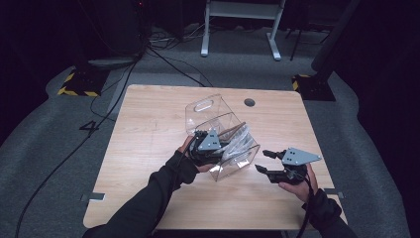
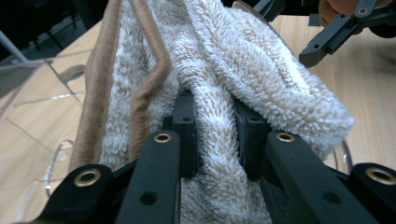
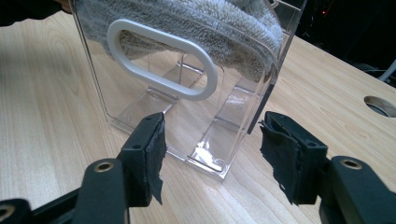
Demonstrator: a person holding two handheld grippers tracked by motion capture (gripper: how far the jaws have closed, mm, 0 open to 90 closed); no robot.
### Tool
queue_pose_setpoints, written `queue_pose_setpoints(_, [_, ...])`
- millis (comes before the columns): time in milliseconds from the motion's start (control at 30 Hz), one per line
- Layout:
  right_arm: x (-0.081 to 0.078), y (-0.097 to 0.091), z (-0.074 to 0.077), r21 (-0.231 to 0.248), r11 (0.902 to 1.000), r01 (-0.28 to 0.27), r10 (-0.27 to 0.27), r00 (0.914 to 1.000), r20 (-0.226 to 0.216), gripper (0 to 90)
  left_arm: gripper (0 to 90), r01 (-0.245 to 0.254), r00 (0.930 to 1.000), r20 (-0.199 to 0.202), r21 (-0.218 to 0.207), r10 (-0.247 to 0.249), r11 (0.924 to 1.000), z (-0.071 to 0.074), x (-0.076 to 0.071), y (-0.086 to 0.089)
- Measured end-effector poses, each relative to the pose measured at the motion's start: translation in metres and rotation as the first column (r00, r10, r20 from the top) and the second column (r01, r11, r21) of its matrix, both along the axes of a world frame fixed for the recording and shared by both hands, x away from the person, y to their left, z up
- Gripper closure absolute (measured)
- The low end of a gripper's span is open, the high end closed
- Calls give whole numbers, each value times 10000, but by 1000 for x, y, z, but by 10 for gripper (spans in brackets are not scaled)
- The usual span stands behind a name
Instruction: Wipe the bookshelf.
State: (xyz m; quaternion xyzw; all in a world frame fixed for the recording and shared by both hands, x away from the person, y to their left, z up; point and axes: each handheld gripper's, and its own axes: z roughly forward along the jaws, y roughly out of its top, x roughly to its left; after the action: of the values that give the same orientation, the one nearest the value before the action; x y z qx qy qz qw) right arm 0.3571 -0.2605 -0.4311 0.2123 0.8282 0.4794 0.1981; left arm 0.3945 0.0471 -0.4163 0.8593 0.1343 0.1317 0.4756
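Fluffy cream towel (image 2: 261, 79) is being gripped by clenched left claw (image 2: 217, 135) at clear bin (image 3: 252, 121); right claw (image 3: 212, 154) is being held released. Next: bin likely needs steadying.

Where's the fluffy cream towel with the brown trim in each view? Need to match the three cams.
High view: the fluffy cream towel with brown trim sits mid-table inside the clear plastic bin, at the left gripper.
Left gripper view: fills the centre, pinched between the jaws.
Right gripper view: top centre, seen through the bin's clear wall above the white oval handle.
Shared landmark: the clear plastic bin on the light wooden table.
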Motion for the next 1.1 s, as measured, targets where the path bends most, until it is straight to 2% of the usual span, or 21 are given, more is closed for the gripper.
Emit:
queue_pose_setpoints(133, [0, -2, 2, 77, 10000, 22, -23, 10000, 71, 406, 745, -58, 9995, -314, 102, 61, 9999, -13, 1, 0])
queue_pose_setpoints(333, [0, -2, 2, 61, 10000, 79, -80, 9999, 116, 402, 746, -60, 9961, -870, 813, 131, 9967, -40, 2, -1])
queue_pose_setpoints(500, [1, -3, 4, 163, 9998, 110, -112, 9999, 114, 400, 745, -3, 9912, -1303, 1603, 215, 9871, -64, 2, -1])
queue_pose_setpoints(600, [0, -3, 4, 153, 9998, 90, -92, 9999, 124, 399, 746, 27, 9887, -1481, 1585, 210, 9874, -68, 1, 1])
queue_pose_setpoints(667, [0, -3, 4, 101, 9999, 111, -113, 9999, 121, 399, 746, 88, 9929, -1185, 1824, 131, 9832, -63, -1, 3])
queue_pose_setpoints(700, [1, -3, 3, 122, 9998, 130, -131, 9998, 114, 399, 746, 94, 9954, -956, 1845, 84, 9828, -58, -3, 3])
queue_pose_setpoints(733, [1, -3, 3, 154, 9998, 136, -137, 9999, 84, 399, 746, 141, 9960, -892, 1752, 16, 9844, -55, -3, 4])
queue_pose_setpoints(767, [2, -3, 3, 136, 9998, 127, -128, 9999, 90, 399, 746, 91, 9968, -802, 1487, 29, 9888, -48, -4, 6])
queue_pose_setpoints(800, [2, -2, 3, 118, 9998, 159, -160, 9998, 96, 398, 746, 80, 9987, -505, 1075, -26, 9942, -36, -5, 9])
queue_pose_setpoints(967, [2, 0, 4, 112, 9999, 69, -70, 9999, 113, 397, 745, 98, 9988, 484, 56, -101, 9999, 9, -11, 14])
queue_pose_setpoints(1033, [2, 1, 4, 82, 9999, 67, -68, 9999, 120, 394, 745, 147, 9983, 573, -388, -124, 9991, 20, -10, 15])
queue_pose_setpoints(1067, [2, 0, 4, 111, 9999, 43, -45, 9999, 114, 394, 745, 169, 9983, 560, -448, -144, 9989, 22, -10, 14])
queue_pose_setpoints(1100, [2, 0, 4, 115, 9999, 39, -41, 9999, 124, 394, 745, 131, 9982, 587, -326, -112, 9994, 20, -9, 11])
